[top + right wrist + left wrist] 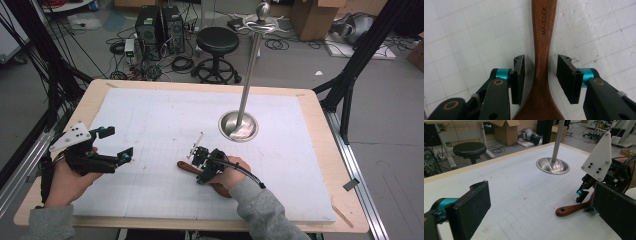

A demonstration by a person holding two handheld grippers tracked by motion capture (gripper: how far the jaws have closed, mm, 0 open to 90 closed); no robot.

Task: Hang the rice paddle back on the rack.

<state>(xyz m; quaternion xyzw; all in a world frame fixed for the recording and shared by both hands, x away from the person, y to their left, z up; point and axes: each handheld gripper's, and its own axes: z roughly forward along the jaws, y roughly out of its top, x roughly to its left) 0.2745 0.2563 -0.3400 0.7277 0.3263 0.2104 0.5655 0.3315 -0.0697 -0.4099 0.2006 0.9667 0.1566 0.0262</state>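
Your right gripper (196, 159) is down over the wooden spoon (543, 50), jaws spread and straddling the neck of the handle, a gap showing on both sides, so nothing is pinched yet. The spoon lies flat on the white gridded sheet (150, 125) covering the tabletop, a little toward the near edge and roughly midway between the left and right edges, with its handle end (564, 211) pointing toward the left edge. It looks like solid hardwood, so expect it to be stiff and light; it shouldn't flex or crack under the pads. The finish is smooth and a touch glossy, so it may slip or twist if you pinch it off-centre. You're lined up just above where the handle flares into the bowl, and that's a sensible place: narrow enough for the jaws, and probably close to the balance point, so the handle shouldn't droop much. Burned into the handle is lettering that reads "MAXCOOK". Your left gripper (112, 145) waits near the left edge, jaws wide apart, holding nothing, well clear of the spoon. The steel stand (239, 126) sits beyond, toward the far right.
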